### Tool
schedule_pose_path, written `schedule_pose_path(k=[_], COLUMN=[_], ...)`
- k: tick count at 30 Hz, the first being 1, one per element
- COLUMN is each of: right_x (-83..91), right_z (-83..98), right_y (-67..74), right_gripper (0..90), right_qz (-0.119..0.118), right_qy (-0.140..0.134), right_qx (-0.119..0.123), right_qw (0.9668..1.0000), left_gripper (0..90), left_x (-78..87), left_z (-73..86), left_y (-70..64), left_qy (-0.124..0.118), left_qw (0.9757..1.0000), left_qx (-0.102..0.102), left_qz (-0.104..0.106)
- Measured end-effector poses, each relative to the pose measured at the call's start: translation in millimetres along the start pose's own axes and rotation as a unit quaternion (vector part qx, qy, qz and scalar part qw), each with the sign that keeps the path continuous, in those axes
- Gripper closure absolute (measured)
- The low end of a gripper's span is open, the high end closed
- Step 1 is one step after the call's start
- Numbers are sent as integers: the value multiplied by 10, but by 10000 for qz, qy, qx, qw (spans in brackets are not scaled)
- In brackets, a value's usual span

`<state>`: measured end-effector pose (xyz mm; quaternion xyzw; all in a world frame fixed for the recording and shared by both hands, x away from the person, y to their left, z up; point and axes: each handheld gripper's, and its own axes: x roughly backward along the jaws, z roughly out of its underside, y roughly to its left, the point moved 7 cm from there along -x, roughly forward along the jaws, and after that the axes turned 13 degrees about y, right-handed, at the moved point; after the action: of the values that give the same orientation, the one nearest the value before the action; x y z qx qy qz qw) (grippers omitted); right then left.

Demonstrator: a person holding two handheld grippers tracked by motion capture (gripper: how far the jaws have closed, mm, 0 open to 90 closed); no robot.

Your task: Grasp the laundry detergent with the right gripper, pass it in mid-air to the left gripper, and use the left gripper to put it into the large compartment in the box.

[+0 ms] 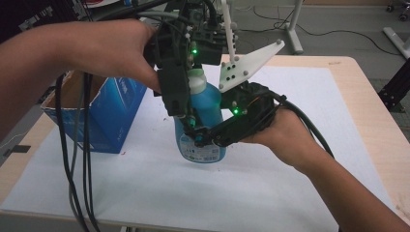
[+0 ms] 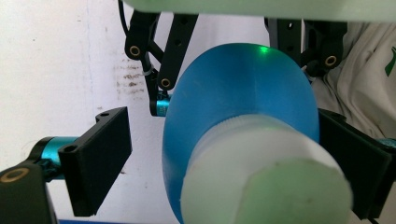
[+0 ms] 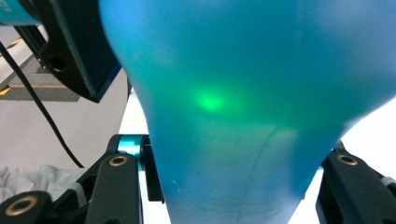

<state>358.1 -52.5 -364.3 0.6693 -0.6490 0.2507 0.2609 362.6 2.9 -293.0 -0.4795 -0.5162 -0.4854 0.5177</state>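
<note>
Right tool [image 1: 205,137] is wrapped around the lower body of the translucent blue plastic bottle [image 1: 205,108]; in the right gripper view its jaws sit against both flanks of the bottle, so I read it as pinching the bottle. My left tool [image 1: 186,113] comes down from above beside the neck. In the left gripper view its jaws are spread, one clear of the bottle on one side, the other close against the far side, with the white screw cap [image 2: 264,182] between them and nearest the camera. The bottle stands upright on the white-covered bench [image 1: 300,159], long axis vertical, just beside the blue cardboard box [image 1: 113,113]. My judgement: the coming move turns on that vertical axis, and the left tool is the nearer one to the cap.
</note>
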Motion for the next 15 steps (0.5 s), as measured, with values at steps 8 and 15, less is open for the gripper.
schedule_pose_path(k=[8,15], right_x=[-2,5], right_z=[-15,-19], right_y=[10,13], right_gripper=[463,462], right_qz=[-9,-3], right_qy=[-40,-50], right_qx=[15,24], right_qw=[10000,10000], left_gripper=[187,217], left_x=[-10,-5], left_z=[10,8], left_y=[-11,-8], left_qy=[27,12], left_qw=[10000,10000], left_qx=[-57,-93], left_qz=[25,11])
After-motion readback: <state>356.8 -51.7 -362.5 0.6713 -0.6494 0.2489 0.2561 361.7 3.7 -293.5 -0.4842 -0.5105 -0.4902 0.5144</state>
